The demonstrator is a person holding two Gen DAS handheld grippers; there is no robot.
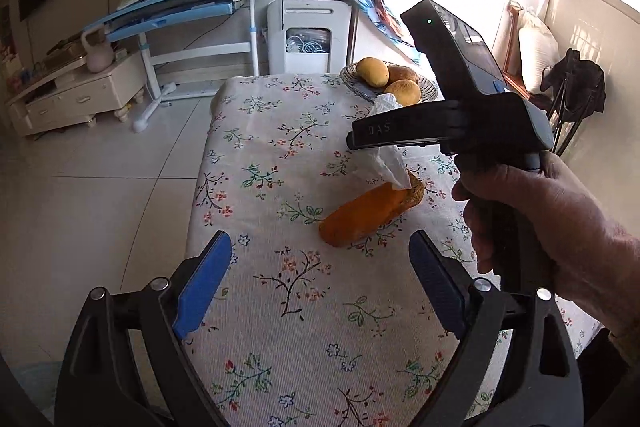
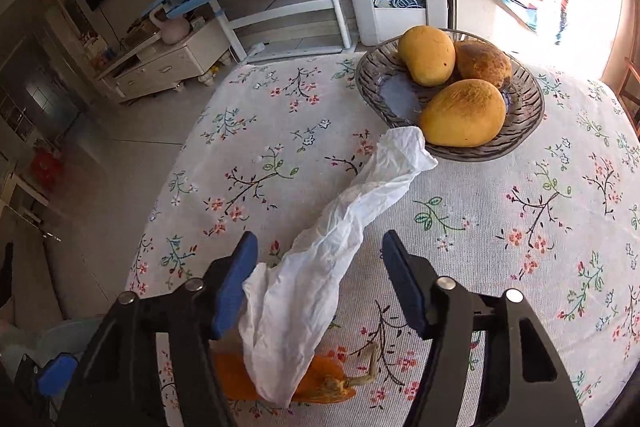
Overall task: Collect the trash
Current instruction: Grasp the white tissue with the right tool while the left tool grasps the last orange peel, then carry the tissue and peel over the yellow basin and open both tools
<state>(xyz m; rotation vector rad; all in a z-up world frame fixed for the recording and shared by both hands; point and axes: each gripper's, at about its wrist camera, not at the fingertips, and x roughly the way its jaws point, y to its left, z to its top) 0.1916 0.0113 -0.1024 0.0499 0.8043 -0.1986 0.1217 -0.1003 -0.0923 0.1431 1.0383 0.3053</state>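
Note:
A crumpled white tissue [image 2: 352, 215] lies stretched across the floral tablecloth [image 2: 500, 227]. Its near end rests on an orange mango peel [image 2: 324, 383] with a dry stem. My right gripper [image 2: 320, 247] stands over it with the jaws apart. The tissue touches the left blue pad [image 2: 234, 287], and a gap shows at the right pad [image 2: 404, 287]. In the left wrist view a hand [image 1: 532, 211] holds the right gripper [image 1: 376, 143] over the tissue [image 1: 380, 159] and peel [image 1: 368, 215]. My left gripper [image 1: 320, 243] is open and empty, nearer than the peel.
A ribbed glass bowl [image 2: 368, 83] with three mangoes [image 2: 464, 115] stands beyond the tissue's far end. The table's left edge [image 1: 200, 187] drops to a tiled floor. A blue desk [image 1: 172, 7] and a white appliance [image 1: 308, 35] stand behind the table.

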